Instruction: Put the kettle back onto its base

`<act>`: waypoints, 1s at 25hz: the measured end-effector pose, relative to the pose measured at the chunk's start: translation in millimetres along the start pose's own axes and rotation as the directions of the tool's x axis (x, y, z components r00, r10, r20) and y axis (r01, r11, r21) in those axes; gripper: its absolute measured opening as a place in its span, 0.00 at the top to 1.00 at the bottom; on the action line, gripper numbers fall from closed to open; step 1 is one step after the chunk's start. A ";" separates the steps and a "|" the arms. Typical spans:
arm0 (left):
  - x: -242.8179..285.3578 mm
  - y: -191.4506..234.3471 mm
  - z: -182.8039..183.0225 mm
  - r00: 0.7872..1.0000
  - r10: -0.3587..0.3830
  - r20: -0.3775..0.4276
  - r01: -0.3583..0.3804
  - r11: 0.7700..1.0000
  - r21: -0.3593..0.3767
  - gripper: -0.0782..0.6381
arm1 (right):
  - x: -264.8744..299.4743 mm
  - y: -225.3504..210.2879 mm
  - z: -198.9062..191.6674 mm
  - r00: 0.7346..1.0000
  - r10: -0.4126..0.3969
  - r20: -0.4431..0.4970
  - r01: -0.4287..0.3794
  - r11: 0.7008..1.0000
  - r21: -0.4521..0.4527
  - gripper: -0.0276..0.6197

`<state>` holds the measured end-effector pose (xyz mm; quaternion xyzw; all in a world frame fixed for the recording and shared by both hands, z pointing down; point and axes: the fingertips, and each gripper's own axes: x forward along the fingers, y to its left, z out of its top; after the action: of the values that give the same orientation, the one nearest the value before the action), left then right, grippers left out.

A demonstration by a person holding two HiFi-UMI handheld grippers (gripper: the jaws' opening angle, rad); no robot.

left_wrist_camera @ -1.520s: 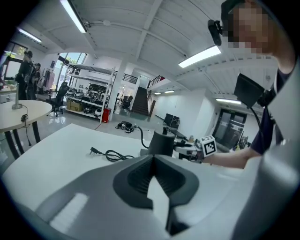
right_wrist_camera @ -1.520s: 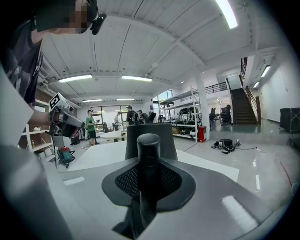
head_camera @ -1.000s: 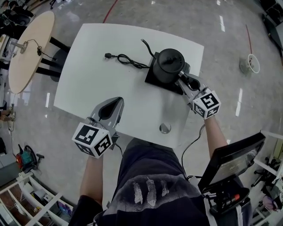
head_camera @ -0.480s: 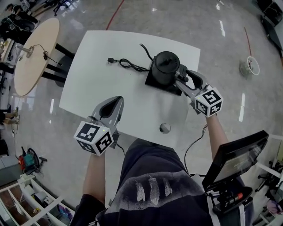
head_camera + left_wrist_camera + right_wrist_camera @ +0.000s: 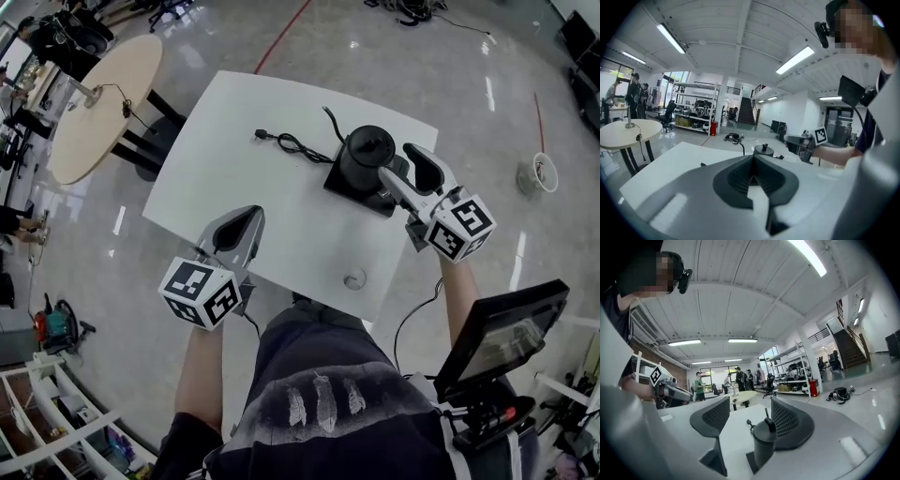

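Found the kettle [image 5: 366, 152] upright on its base [image 5: 342, 185], close to the far right corner of the counter [image 5: 234, 141]. Noted the lid closed, with its small knob on top.

Saw the right tool [image 5: 398, 161] just beside the kettle, on the side toward the right edge of the counter, raised above the surface, its marker cube out past that edge. Read its jaws as wide apart, having just been opening, and gripping nothing. In the right gripper view, saw the kettle low between the two jaws, with a clear gap to the left jaw. On the other side, saw the lid knob overlap the right pad in the picture; could not judge contact there, but saw no squeeze on the kettle.

Saw the left tool [image 5: 246, 221] above the near left part of the counter, well apart from the kettle and the base. Read its jaws as brought together. In the left gripper view, saw the kettle small and far beyond the tips, toward the far right corner.

Noted a black power cord [image 5: 291, 143] lying loose on the counter, from the base toward the far edge. Noted also a small round silver disc [image 5: 354, 279] by the near edge.
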<state>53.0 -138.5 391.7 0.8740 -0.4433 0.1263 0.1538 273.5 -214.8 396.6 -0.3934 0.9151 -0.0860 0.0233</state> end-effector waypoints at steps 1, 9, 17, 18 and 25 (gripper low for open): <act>-5.0 3.7 2.1 1.000 0.013 0.011 -0.013 1.000 -0.001 0.89 | 7.2 11.2 7.2 1.000 0.027 0.011 -0.027 1.000 -0.009 0.53; -35.3 -5.9 9.5 0.996 0.052 0.077 -0.053 0.999 0.008 0.89 | 12.6 51.8 30.2 0.994 0.109 0.031 -0.107 0.992 -0.062 0.60; -105.5 25.3 -5.3 0.988 0.083 0.129 -0.082 0.997 -0.017 0.89 | 25.5 112.5 7.5 0.995 0.086 -0.048 -0.090 0.992 -0.087 0.95; -117.3 32.8 -6.8 0.986 0.091 0.138 -0.089 0.996 -0.024 0.89 | 30.4 124.3 6.2 0.994 0.092 -0.055 -0.097 0.991 -0.090 0.95; -201.7 74.7 -24.7 0.974 0.132 0.186 -0.114 0.988 -0.106 0.89 | 62.6 213.7 11.2 0.990 0.122 -0.069 -0.130 0.984 -0.122 0.95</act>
<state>-125.8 -22.5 354.2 0.8448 -0.5147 0.0295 0.1434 78.5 -117.3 349.7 -0.3326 0.9420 -0.0384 -0.0244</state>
